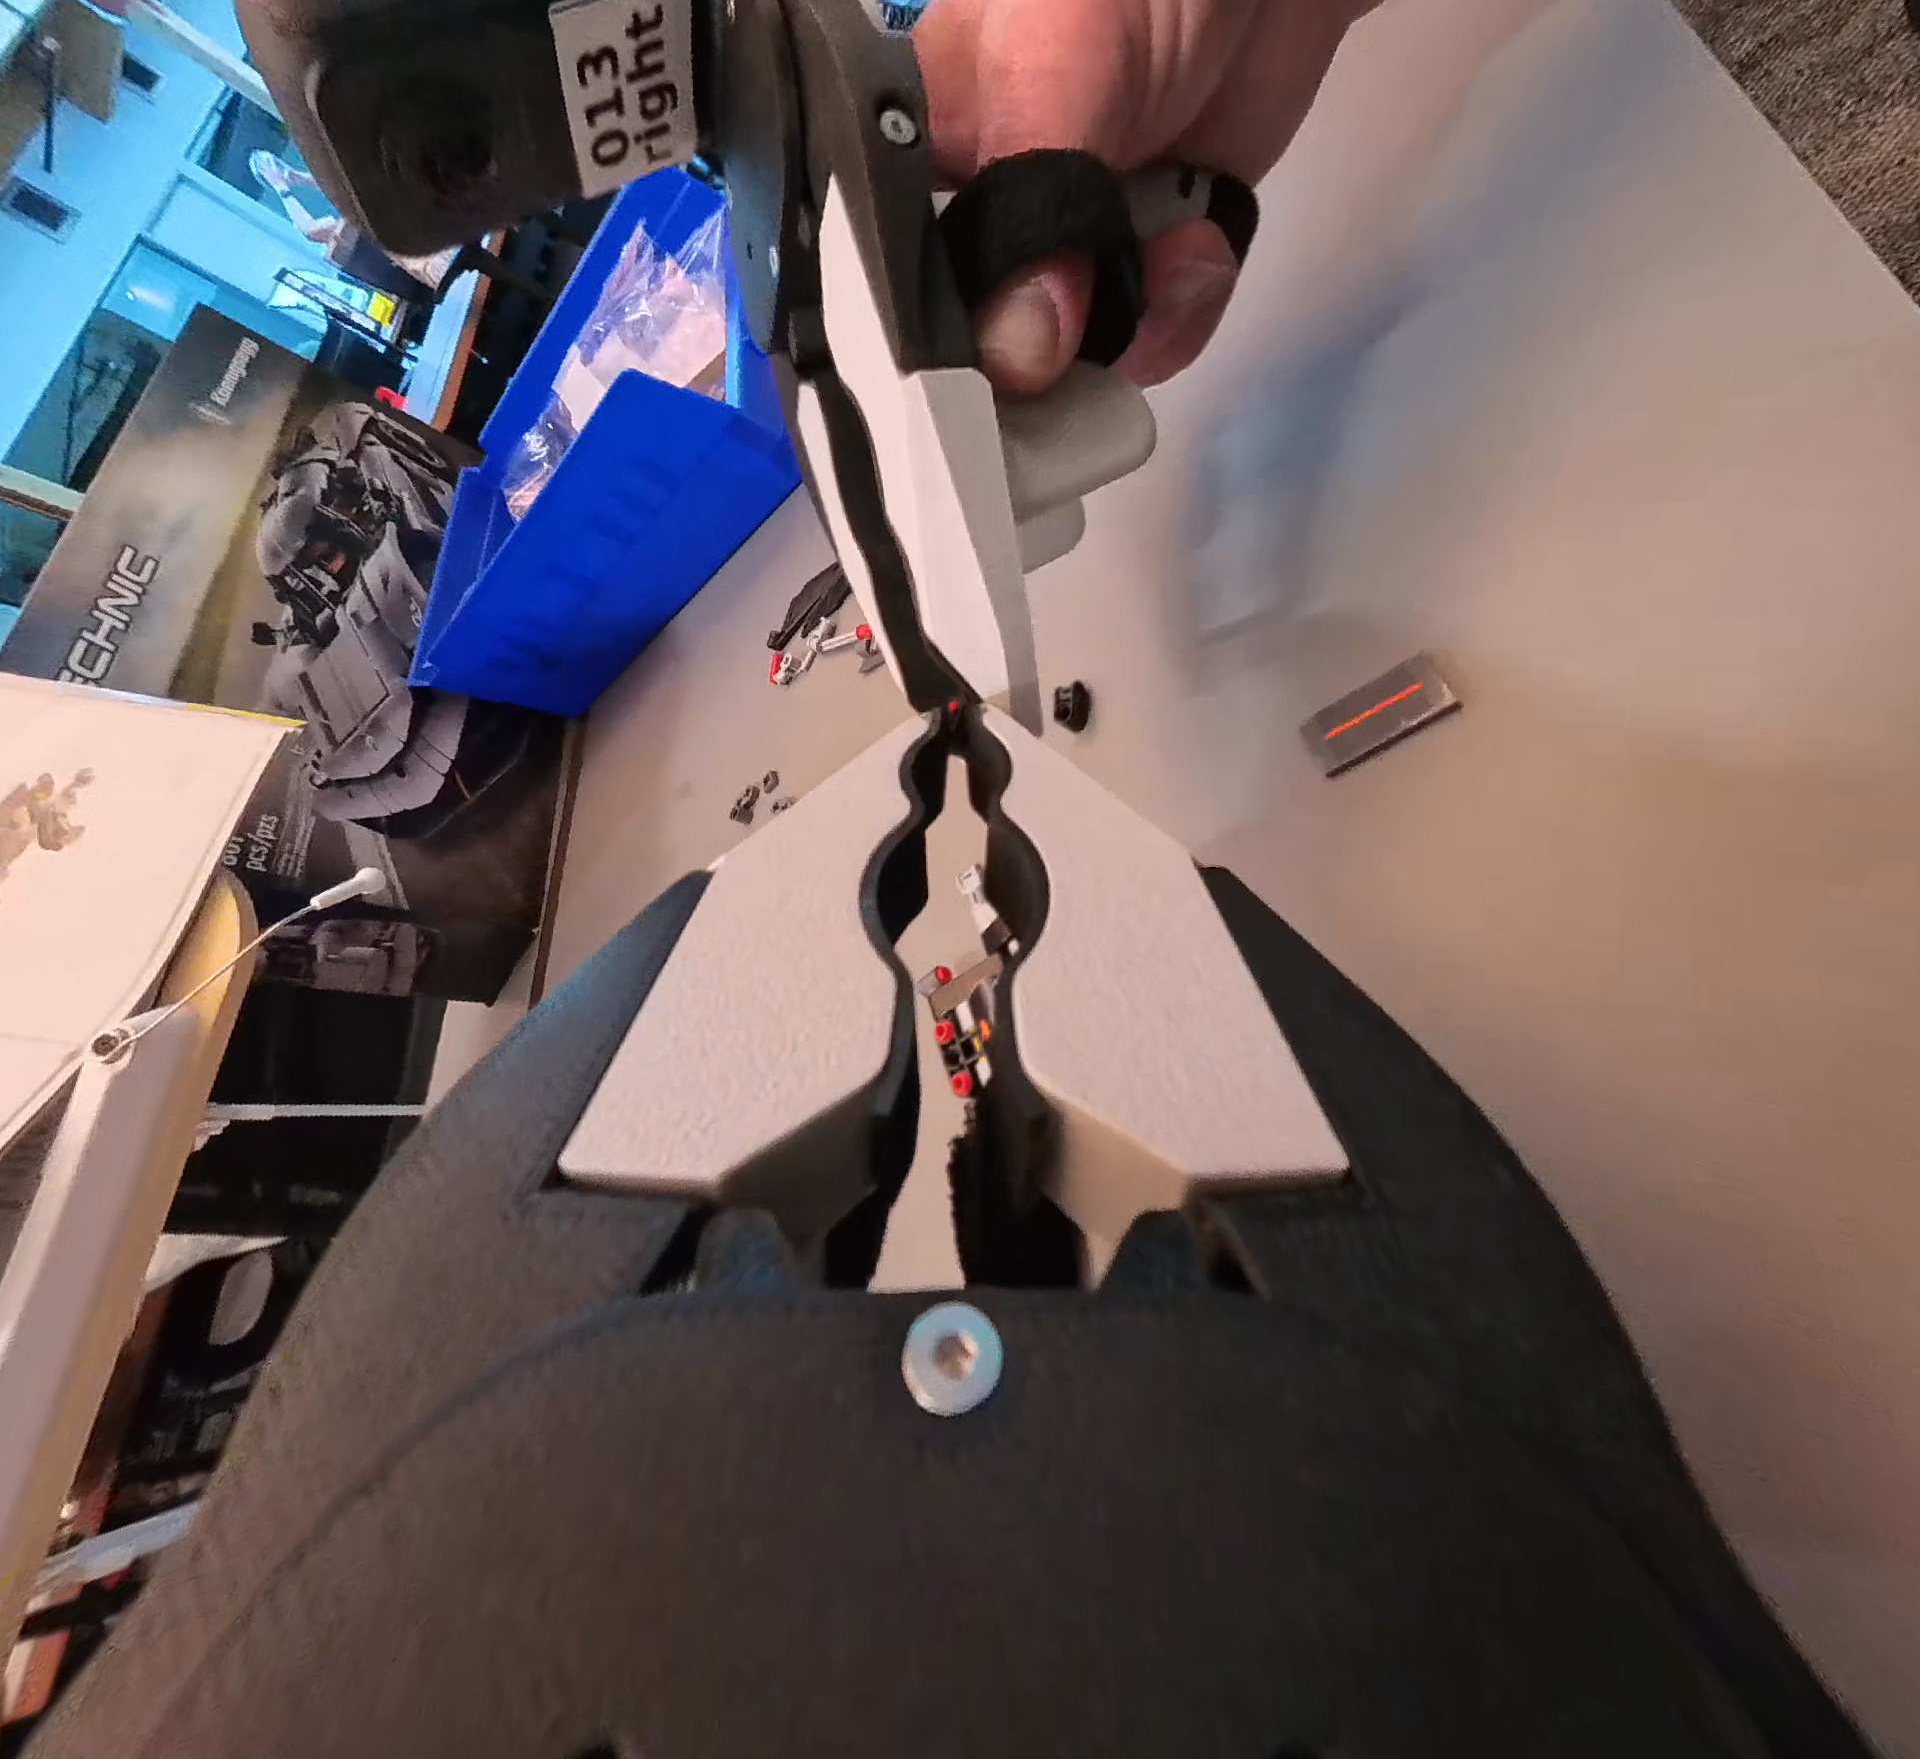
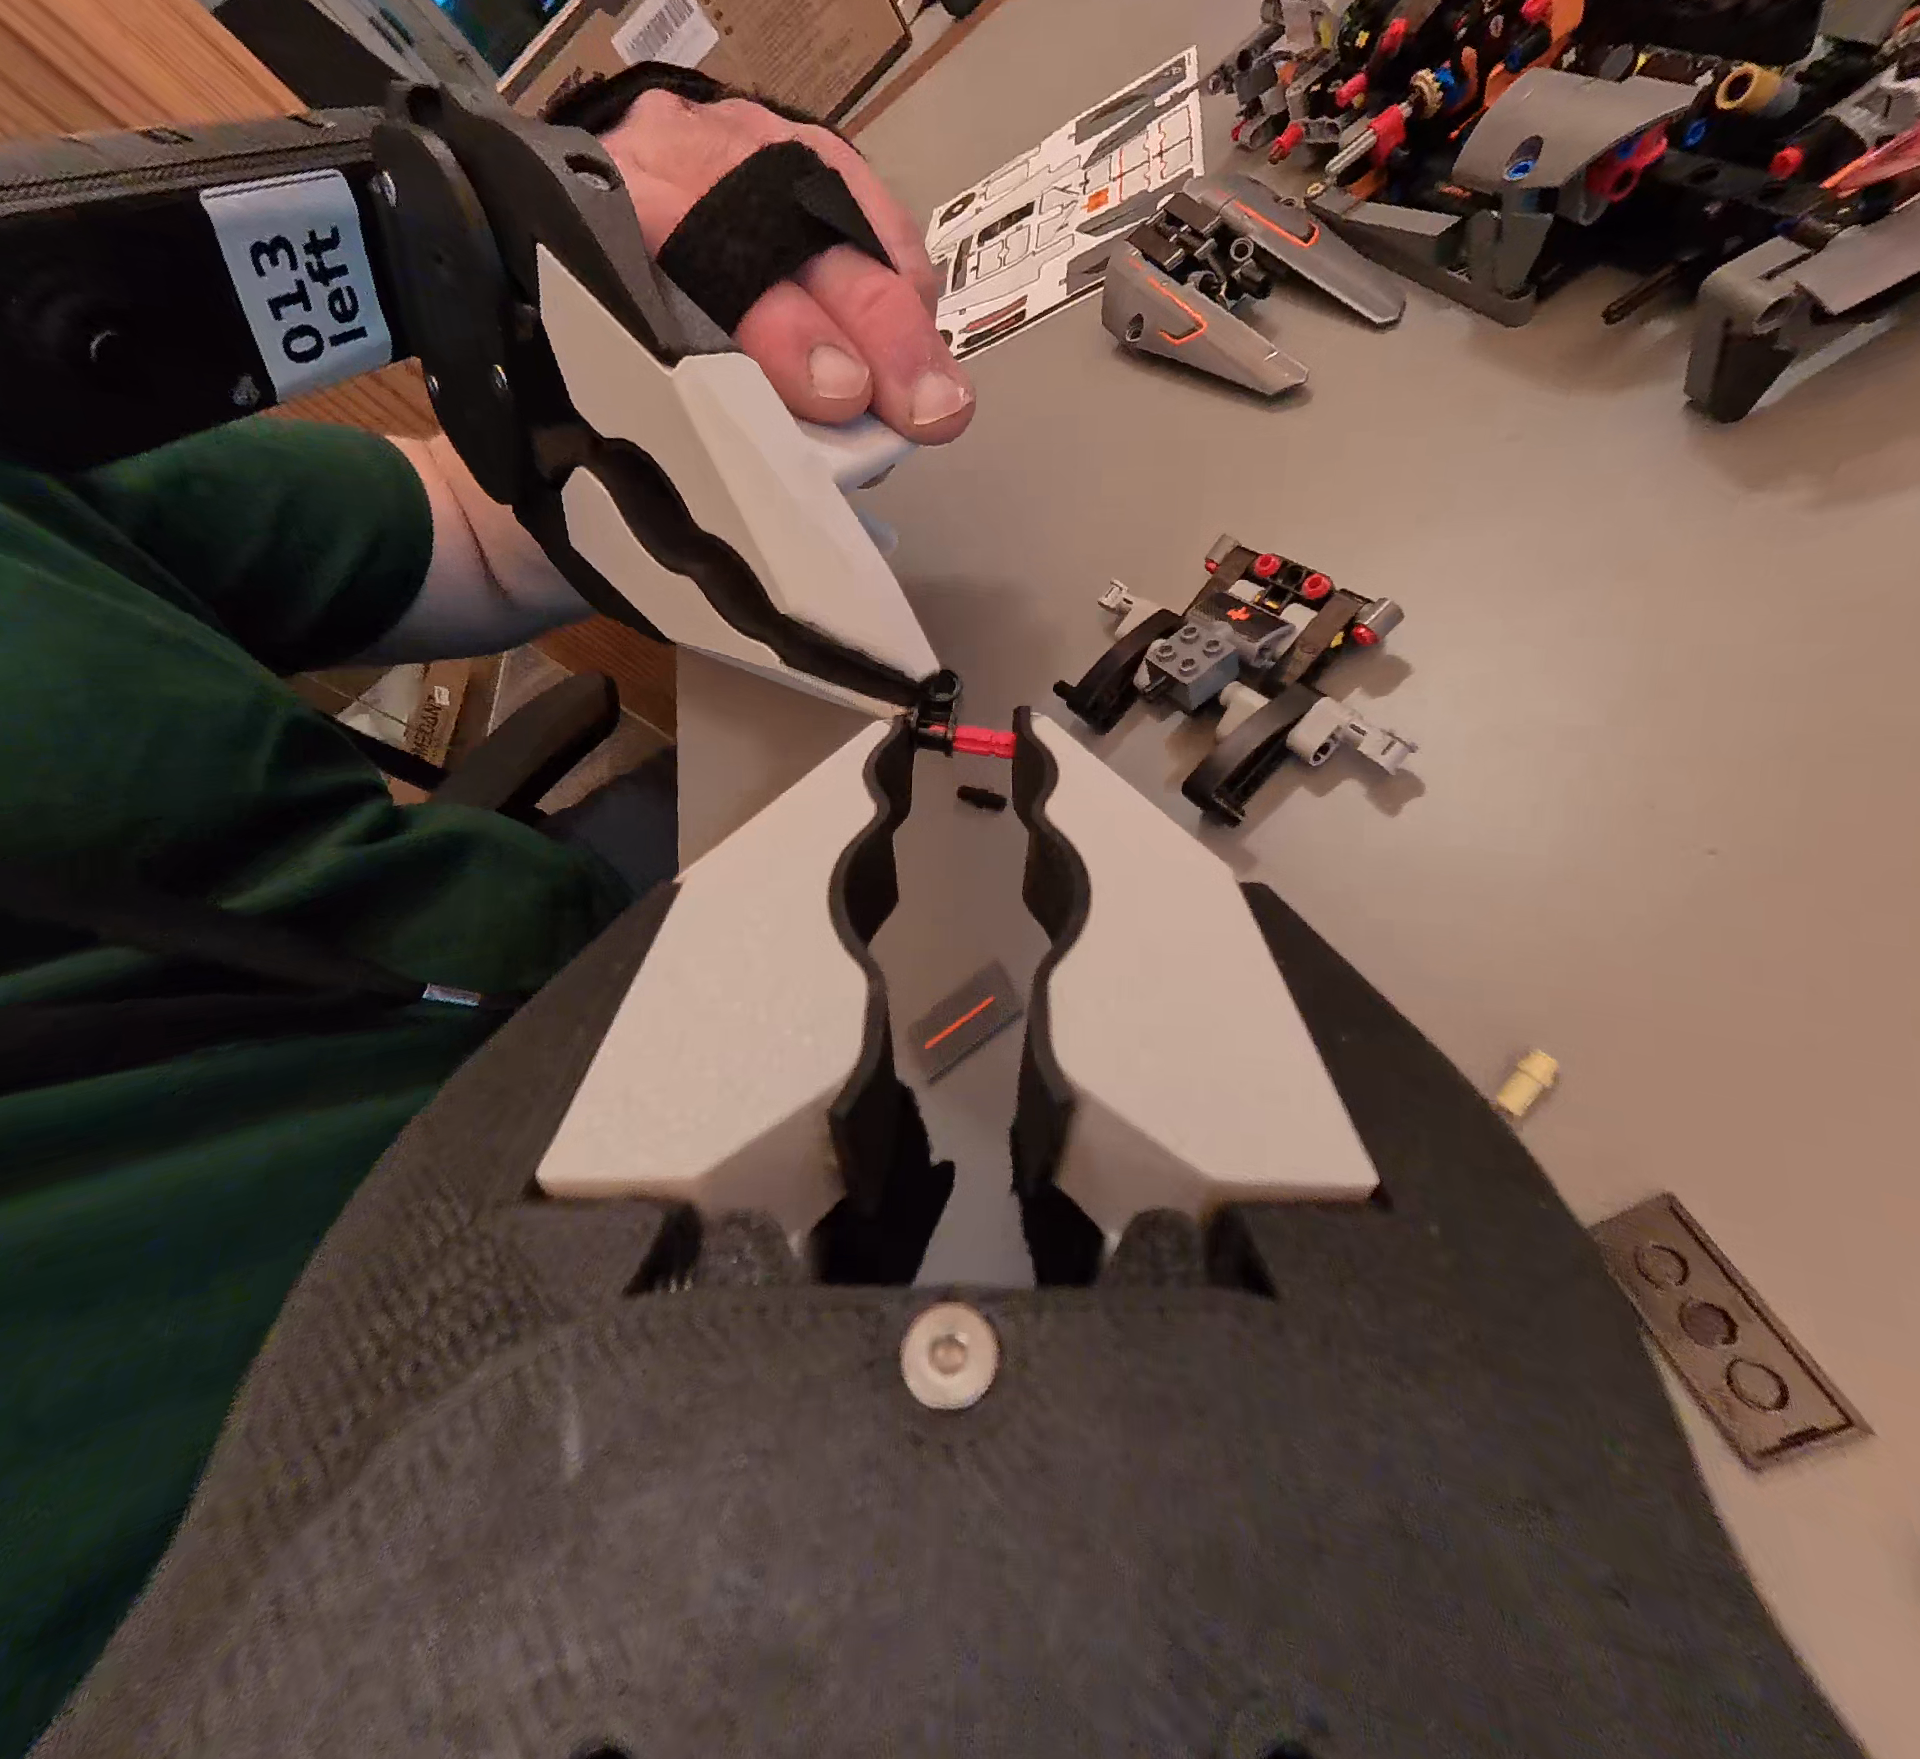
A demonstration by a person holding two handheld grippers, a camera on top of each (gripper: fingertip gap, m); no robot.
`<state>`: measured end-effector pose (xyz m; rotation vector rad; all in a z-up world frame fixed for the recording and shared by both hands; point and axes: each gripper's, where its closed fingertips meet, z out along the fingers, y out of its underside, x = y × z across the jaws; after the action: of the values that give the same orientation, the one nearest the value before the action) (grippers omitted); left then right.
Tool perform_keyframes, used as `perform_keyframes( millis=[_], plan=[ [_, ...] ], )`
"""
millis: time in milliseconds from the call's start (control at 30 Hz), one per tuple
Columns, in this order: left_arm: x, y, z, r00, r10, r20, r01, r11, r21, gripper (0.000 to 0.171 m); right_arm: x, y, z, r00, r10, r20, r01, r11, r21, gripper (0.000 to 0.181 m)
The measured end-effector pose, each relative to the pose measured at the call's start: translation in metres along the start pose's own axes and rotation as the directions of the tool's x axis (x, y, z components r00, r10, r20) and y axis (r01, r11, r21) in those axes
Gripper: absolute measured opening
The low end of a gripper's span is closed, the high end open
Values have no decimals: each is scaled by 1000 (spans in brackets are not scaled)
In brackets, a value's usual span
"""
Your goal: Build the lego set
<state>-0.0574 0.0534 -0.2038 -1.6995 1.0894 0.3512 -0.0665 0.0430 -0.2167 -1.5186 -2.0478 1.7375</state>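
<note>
now left gripper (image 2: 928,693) pinches black connector (image 2: 940,689); right gripper (image 2: 961,741) clamps red pin (image 2: 982,742).

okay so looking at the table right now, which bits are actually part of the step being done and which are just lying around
In use:
- red pin, across the right hand-held gripper tips
- small black connector, pinched by the left hand-held gripper, on the pin's end

Lying about:
- small black-and-grey subassembly
- large car build
- sticker sheet
- grey tile with orange line
- blue bin
</note>
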Motion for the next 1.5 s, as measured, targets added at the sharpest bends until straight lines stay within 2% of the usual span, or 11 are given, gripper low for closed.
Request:
perform_keyframes(
  millis=[400, 867, 1033, 1167, 1300, 1500],
  plan=[
    [-18, 3, -3, 995, -84, 60, 78, 992, 99, 4, 5, -17, -2, 995, 101, 19, -102, 986, 131, 17],
    [-31, 4, -8, 983, -145, 110, 130, 983, 130, 8, 5, -29, -4, 990, 139, 25, -141, 960, 243, 17],
    [-37, 13, -9, 976, -163, 142, 150, 984, 100, 14, 9, -40, -18, 981, 188, 46, -192, 915, 356, 17],
    [-36, 19, -11, 978, -176, 116, 166, 982, 88, 19, 12, -33, -27, 965, 252, 76, -261, 880, 397, 17],
    [-30, 13, -9, 984, -157, 85, 149, 984, 94, 21, 9, -24, -25, 938, 309, 156, -346, 856, 385, 17],
    [-17, 0, 1, 993, -107, 54, 102, 990, 100, 17, -1, -14, -12, 917, 337, 213, -389, 875, 290, 17]
  ],
)
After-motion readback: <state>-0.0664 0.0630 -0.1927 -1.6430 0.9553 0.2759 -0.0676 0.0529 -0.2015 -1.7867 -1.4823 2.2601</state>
